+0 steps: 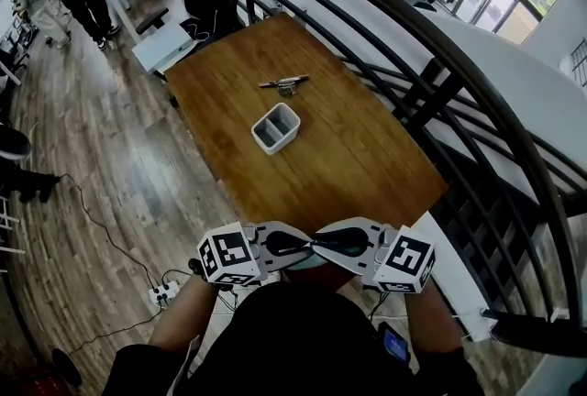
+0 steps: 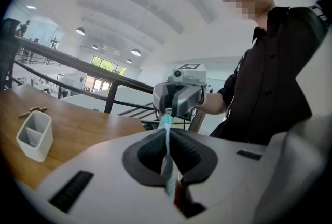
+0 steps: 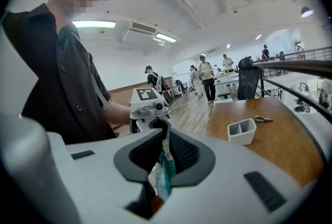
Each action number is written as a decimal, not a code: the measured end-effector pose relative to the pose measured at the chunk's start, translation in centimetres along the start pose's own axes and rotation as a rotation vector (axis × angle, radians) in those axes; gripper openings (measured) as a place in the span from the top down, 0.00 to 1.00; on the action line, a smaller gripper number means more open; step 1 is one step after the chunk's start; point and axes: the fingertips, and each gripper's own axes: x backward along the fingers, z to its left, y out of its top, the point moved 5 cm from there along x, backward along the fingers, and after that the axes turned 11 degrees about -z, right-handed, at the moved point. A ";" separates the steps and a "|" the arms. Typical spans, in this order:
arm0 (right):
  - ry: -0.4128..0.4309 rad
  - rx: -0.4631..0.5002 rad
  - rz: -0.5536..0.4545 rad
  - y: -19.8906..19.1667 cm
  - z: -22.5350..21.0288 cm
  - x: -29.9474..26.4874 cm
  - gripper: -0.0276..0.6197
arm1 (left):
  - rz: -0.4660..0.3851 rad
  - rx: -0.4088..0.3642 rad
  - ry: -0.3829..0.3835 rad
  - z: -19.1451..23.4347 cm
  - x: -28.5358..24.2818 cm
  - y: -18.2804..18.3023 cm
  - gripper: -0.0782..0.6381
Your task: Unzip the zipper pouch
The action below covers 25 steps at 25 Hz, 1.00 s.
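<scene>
Head view first: why are both tongs held up against the person's body when the tabletop (image 1: 367, 160) is right there?

My guess is that the zipper pouch needs tension, not support. The left tongs (image 1: 298, 246) and right tongs (image 1: 328, 243) point at each other tip to tip, just off the tabletop's near edge, with the pouch strung between them in the air.

Where does the pouch actually show?

In the left gripper view it is a thin teal strip (image 2: 167, 140), running edge-on from those tongs' own pads across to the right tongs opposite. The left pair is pressed tight on it. I read that as the anchor, pinning one end so the fabric cannot follow the slider.

And the right side?

In the right gripper view, teal and clear material (image 3: 165, 172) sits pinched between pads that are nearly together. I cannot tell whether they have the zip pull or only the pouch edge, because it is seen edge-on.

Is the zip open yet?

I can't judge that from here. The two ends look close together, so the pulling apart seems barely begun.

What about the white divided box (image 1: 275, 128) and the small metal item (image 1: 284, 83) further along?

They are well apart from the tongs and play no part.
</scene>
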 end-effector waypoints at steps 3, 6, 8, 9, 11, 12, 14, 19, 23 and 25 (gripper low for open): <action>-0.030 -0.018 -0.039 0.4 -0.6 1.1 0.90 | -0.007 0.002 0.007 0.3 0.0 0.2 0.87; -0.085 -0.104 -0.115 0.3 -1.6 2.0 0.90 | -0.035 -0.001 0.029 0.8 0.3 0.8 0.87; -0.131 -0.184 -0.176 0.0 -2.2 2.3 0.91 | -0.049 -0.018 0.052 1.2 0.3 1.2 0.87; -0.155 -0.228 -0.203 -0.2 -2.5 2.5 0.91 | -0.049 -0.034 0.067 1.4 0.2 1.3 0.87; -0.202 -0.314 -0.239 -0.7 -3.0 2.6 0.91 | -0.036 -0.070 0.101 1.7 0.1 1.3 0.87; -0.220 -0.351 -0.248 -0.9 -3.2 2.6 0.91 | -0.028 -0.085 0.116 1.8 0.0 1.2 0.87; -0.242 -0.414 -0.261 -1.2 -3.5 2.5 0.91 | -0.015 -0.100 0.136 2.0 0.0 1.1 0.87; -0.275 -0.512 -0.279 -1.8 -4.2 2.5 0.91 | 0.021 -0.139 0.160 2.6 -0.1 1.0 0.87; -0.292 -0.541 -0.288 -2.2 -4.2 2.6 0.89 | 0.070 -0.200 0.172 2.6 -0.4 1.0 0.87; -0.284 -0.582 -0.307 -2.1 -4.1 2.7 0.88 | 0.080 -0.213 0.173 2.6 -0.4 1.0 0.87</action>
